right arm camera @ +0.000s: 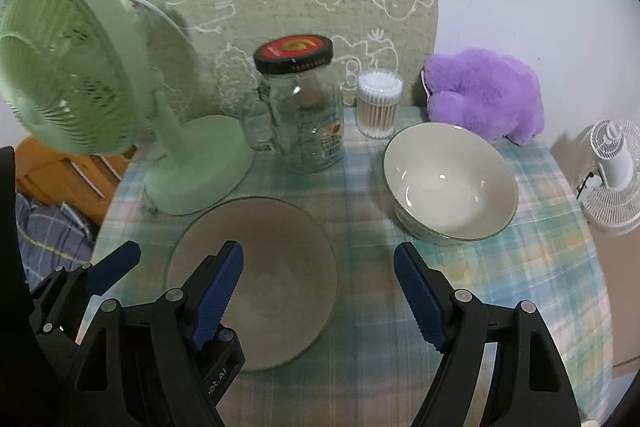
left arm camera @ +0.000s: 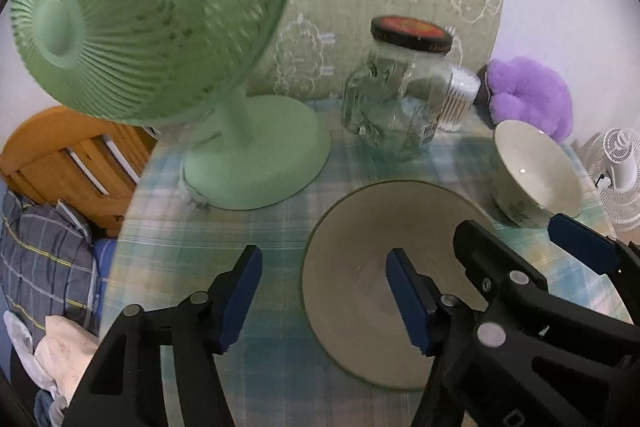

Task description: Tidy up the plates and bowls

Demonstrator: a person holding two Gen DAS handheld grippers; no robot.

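Note:
A flat grey plate (left arm camera: 360,267) (right arm camera: 280,267) lies on the checked tablecloth near the front. A white bowl (left arm camera: 536,175) (right arm camera: 450,183) stands upright to its right. My left gripper (left arm camera: 324,291) is open and empty, hovering over the plate's left edge, with its right finger above the plate. My right gripper (right arm camera: 320,295) is open and empty above the plate's right edge, with its left finger over the plate and its right finger over bare cloth, short of the bowl. The right gripper also shows in the left wrist view (left arm camera: 532,251), and the left gripper in the right wrist view (right arm camera: 112,263).
A green fan (left arm camera: 160,27) (right arm camera: 80,75) stands at the back left. A glass jar with a black lid (left arm camera: 400,91) (right arm camera: 304,107), a tub of cotton swabs (right arm camera: 378,103) and a purple plush toy (right arm camera: 484,95) stand at the back. The table edge (right arm camera: 580,227) curves off at right.

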